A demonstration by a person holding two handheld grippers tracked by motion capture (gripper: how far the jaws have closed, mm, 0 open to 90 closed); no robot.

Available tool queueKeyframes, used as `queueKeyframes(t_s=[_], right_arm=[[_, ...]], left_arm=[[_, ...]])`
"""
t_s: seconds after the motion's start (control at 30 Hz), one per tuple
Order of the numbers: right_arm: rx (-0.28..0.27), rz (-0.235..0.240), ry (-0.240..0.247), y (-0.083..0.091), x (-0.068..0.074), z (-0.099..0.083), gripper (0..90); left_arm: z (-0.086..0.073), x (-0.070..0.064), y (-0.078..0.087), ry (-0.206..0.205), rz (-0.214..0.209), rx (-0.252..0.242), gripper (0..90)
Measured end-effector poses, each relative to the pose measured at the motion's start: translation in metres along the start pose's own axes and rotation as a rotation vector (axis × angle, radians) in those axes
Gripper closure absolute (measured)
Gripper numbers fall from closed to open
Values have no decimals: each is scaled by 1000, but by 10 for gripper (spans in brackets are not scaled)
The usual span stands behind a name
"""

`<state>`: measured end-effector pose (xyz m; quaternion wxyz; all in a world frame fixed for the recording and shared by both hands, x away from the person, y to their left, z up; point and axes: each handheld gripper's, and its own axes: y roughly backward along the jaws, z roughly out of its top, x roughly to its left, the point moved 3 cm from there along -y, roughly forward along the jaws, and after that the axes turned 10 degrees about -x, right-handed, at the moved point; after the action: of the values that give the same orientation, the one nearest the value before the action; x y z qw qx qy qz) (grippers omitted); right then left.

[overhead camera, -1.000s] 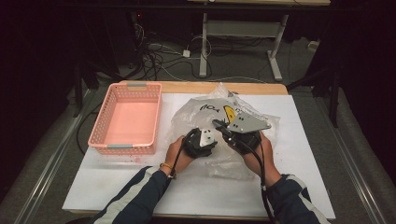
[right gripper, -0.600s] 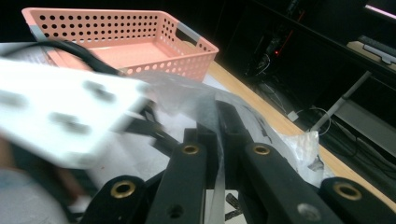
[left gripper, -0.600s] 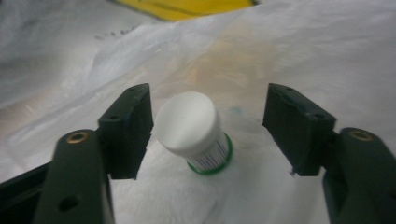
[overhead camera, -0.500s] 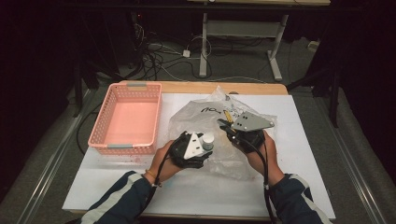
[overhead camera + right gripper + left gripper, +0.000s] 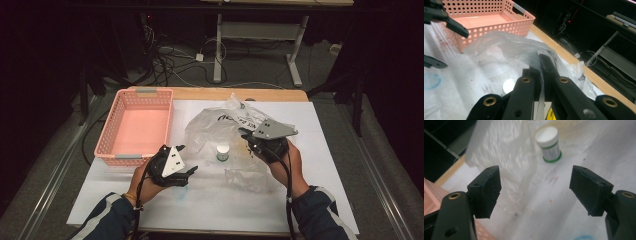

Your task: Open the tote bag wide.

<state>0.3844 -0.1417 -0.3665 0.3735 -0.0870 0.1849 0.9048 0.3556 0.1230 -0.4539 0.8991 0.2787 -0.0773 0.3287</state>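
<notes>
Since half a second ago my left gripper (image 5: 186,160) has pulled back toward seven o'clock, off the clear plastic bag (image 5: 227,131) and closer to the pink basket (image 5: 134,151), and a small white-capped bottle (image 5: 222,152) with a green band now stands uncovered on the white sheet (image 5: 310,125). On that left tool the fingers (image 5: 486,190) are spread wide with nothing between them; in the left gripper view the bottle (image 5: 549,143) sits upright past them at about twelve o'clock, a fold of the bag (image 5: 504,152) hanging at eleven, and the sheet (image 5: 564,202) beneath is speckled with small reddish marks. My right gripper (image 5: 540,65) has its fingers (image 5: 547,68) pressed together on a pinch of the bag's film (image 5: 506,47), holding it lifted off the counter (image 5: 210,94). From the high view the right gripper (image 5: 248,136) sits at about three o'clock of the bottle, just beside it, with the bag bunched from eleven round to two o'clock and draping down behind. The basket lies at nine o'clock on the counter, well apart from the bottle. In the right gripper view the basket (image 5: 499,22) shows beyond the bag, with the left gripper (image 5: 444,40) at ten o'clock.
</notes>
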Motion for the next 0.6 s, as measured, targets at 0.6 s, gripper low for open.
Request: queueKeyframes(t_s=[0.6], right_arm=[[-2, -43, -55, 15, -27, -9, 900]], left_arm=[[-9, -2, -56, 11, 9, 130, 411]])
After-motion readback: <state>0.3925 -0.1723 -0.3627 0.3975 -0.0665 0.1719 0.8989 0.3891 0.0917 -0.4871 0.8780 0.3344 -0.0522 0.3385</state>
